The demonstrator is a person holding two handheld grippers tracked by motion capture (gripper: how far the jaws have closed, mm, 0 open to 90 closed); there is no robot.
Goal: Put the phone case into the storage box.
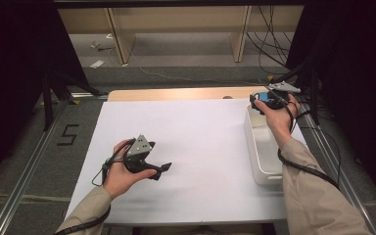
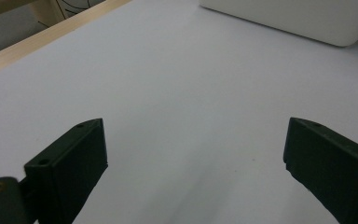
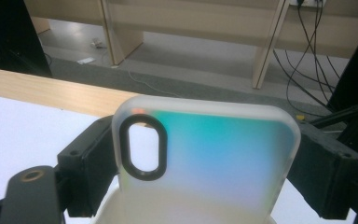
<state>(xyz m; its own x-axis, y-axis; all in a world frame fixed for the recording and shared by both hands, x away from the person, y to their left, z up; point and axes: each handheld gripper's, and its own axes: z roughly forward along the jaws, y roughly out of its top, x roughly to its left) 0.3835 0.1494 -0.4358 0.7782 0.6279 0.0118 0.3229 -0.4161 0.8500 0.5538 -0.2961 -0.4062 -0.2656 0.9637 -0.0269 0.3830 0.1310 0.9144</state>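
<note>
A translucent phone case [image 3: 223, 154] with a blue-green sheen and a black-ringed camera cutout stands upright between the jaws of my right gripper [image 3: 205, 156], which is shut on its two long edges. In the high view the right gripper [image 1: 270, 100] holds the case [image 1: 263, 98] over the far end of a white bin [image 1: 260, 164] at the table's right side. My left gripper [image 1: 160, 169] rests low over the white table sheet at the front left. Its jaws stand wide apart, open [image 2: 196, 140], with nothing between them.
The white sheet [image 1: 196, 142] covers most of the table, and a wooden strip [image 1: 176, 93] runs along its far edge. The white bin's corner [image 2: 307, 23] lies ahead of the left gripper. Shelving legs and cables stand on the floor beyond the table.
</note>
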